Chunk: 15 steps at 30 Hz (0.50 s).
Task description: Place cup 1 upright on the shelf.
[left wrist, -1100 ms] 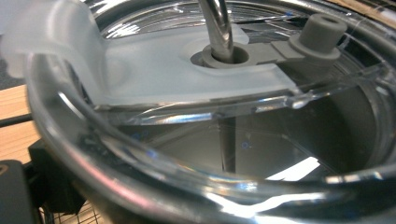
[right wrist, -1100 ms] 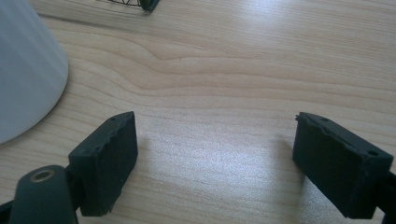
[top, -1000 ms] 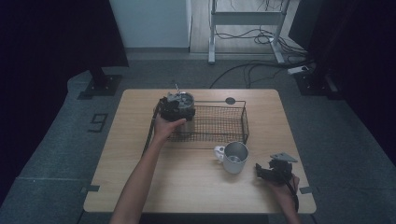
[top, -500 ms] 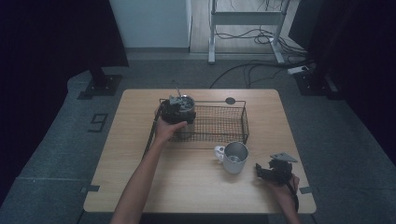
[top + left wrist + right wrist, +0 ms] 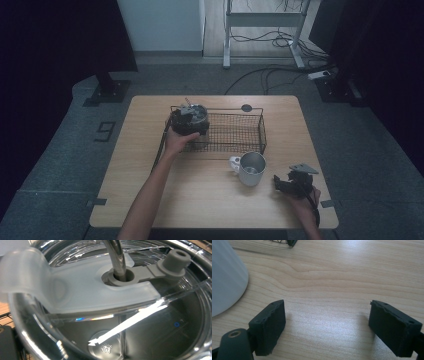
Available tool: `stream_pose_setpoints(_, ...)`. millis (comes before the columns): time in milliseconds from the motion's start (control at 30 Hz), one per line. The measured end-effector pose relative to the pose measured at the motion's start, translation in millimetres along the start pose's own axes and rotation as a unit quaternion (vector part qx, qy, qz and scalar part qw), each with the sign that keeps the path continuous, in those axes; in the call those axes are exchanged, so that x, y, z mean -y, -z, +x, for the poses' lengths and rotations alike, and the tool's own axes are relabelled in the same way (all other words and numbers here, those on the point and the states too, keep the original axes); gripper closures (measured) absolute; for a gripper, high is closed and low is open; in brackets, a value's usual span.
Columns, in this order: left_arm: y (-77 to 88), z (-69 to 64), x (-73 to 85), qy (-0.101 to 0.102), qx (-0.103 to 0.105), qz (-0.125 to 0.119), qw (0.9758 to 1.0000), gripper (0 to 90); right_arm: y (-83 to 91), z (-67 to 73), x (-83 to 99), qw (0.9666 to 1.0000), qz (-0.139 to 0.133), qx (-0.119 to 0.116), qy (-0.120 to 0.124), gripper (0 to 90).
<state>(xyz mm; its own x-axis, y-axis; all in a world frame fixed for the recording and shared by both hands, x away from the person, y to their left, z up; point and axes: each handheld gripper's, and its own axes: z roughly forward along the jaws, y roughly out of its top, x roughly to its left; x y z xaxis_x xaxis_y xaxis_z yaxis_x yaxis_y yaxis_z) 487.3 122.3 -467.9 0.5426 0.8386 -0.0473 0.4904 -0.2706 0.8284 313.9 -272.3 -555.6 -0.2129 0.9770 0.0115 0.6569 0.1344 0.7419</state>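
A steel tumbler [image 5: 194, 113] with a clear lid [image 5: 82, 292] and a metal straw [image 5: 115, 257] stands at the left end of a black wire basket [image 5: 262, 131]. My left gripper [image 5: 186, 125] is closed around the tumbler from the near side, and its jaws are hidden behind the tumbler's body. A metal mug [image 5: 251, 168] stands on the table in front of the basket, and its pale side [image 5: 225, 277] rises at the left of the right gripper view. My right gripper [image 5: 279, 183] rests low on the table right of the mug, open [image 5: 327, 312], with bare wood between the jaws.
The wooden table [image 5: 200, 205] has free room at its front left and in front of the mug. A small dark disc [image 5: 246, 107] lies behind the basket. A basket corner [image 5: 288, 242] is just beyond the right gripper.
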Motion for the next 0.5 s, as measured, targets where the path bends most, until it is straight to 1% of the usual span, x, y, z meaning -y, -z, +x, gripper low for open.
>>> stream_pose_setpoints(167,0.1,0.2,0.8,0.005,0.000,-0.003,1.0000,3.1,0.0,0.0,0.0,1.0000,0.000,0.000,0.000,14.0)
stream_pose_setpoints(233,1.2,-0.5,1.9,0.010,-0.004,-0.010,0.9999,2.6,0.0,0.0,0.0,1.0000,0.000,0.000,0.000,14.0)
stream_pose_setpoints(433,7.0,1.8,3.1,0.019,0.013,-0.021,0.9995,1.1,0.2,0.1,0.0,1.0000,0.000,0.001,0.001,14.3)
stream_pose_setpoints(467,8.2,2.5,3.6,0.019,0.014,-0.023,0.9995,1.2,0.2,0.1,0.0,1.0000,0.000,0.000,0.001,14.3)
stream_pose_setpoints(500,9.6,2.5,4.4,0.015,0.010,-0.025,0.9995,1.6,0.2,0.0,0.0,1.0000,0.000,0.000,0.001,14.3)
